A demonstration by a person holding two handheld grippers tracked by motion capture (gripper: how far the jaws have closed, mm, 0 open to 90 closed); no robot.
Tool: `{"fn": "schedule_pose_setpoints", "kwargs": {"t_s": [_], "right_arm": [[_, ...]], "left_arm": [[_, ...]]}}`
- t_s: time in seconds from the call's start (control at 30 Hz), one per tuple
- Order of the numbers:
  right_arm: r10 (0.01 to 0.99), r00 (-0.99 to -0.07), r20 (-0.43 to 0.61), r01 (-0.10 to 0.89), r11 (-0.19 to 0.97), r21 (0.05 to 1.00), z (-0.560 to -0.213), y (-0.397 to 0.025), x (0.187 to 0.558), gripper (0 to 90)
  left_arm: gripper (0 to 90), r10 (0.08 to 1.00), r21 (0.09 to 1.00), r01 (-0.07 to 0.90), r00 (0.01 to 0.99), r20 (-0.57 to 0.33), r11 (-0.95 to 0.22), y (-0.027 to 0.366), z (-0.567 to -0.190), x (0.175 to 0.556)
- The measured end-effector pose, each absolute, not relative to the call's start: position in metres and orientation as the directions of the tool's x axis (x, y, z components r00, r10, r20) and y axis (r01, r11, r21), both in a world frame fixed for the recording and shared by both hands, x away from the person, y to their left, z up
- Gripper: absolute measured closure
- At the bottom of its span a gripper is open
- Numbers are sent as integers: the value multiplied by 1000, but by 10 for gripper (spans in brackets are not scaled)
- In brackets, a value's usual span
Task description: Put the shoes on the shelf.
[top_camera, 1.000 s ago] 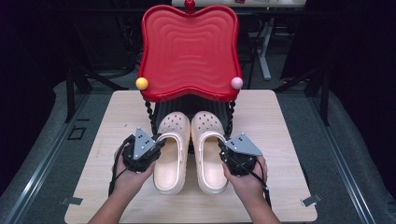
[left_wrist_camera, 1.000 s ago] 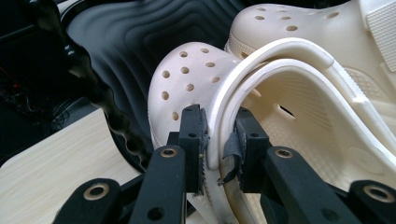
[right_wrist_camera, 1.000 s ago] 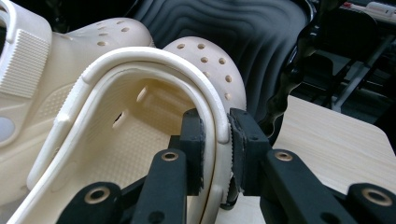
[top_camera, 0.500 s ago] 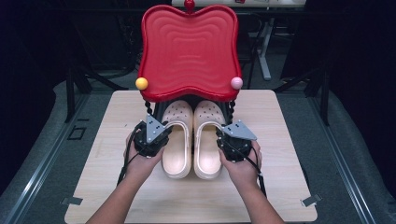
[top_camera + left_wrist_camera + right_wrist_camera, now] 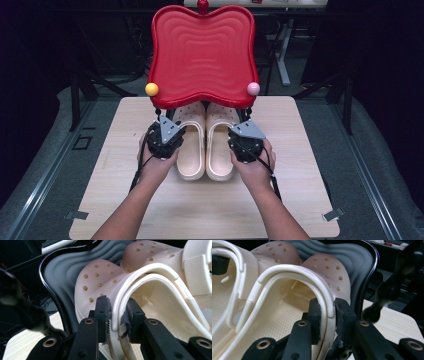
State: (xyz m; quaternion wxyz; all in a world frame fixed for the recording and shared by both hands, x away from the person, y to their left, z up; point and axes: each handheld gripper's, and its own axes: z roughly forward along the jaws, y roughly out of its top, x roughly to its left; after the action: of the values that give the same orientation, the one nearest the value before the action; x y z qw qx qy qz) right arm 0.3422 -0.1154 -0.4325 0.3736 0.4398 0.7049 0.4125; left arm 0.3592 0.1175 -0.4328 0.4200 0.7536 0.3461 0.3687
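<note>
Two cream clogs: left gripper (image 5: 172, 131) grasping left clog (image 5: 191, 145); right gripper (image 5: 239, 134) grasping right clog (image 5: 221, 145).

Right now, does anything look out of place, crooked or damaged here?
Nothing stands out. The two cream clogs lie side by side, toes on the lower shelf under the red tray. The left gripper and the right gripper each clamp an outer side wall.

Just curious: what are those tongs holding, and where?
Each holds a clog by its outer side rim: left tongs the left clog, right tongs the right clog.
</note>
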Motion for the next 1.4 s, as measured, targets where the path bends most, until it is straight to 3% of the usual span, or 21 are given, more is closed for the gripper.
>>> {"fn": "schedule_pose_setpoints", "kwargs": {"t_s": [0.13,0.77,1.4], "right_arm": [[929,-339,-149,326,265,908,-433,-113,346,741],[926,-372,-65,344,203,917,-435,-115,343,678],[907,-408,-107,319,251,914,-432,-120,336,601]], "left_arm": [[736,830,886,200,482,282,-418,116,-434,360],[592,839,923,219,518,166,-318,123,-437,358],[473,848,939,236,521,95,-250,131,-434,353]]}}
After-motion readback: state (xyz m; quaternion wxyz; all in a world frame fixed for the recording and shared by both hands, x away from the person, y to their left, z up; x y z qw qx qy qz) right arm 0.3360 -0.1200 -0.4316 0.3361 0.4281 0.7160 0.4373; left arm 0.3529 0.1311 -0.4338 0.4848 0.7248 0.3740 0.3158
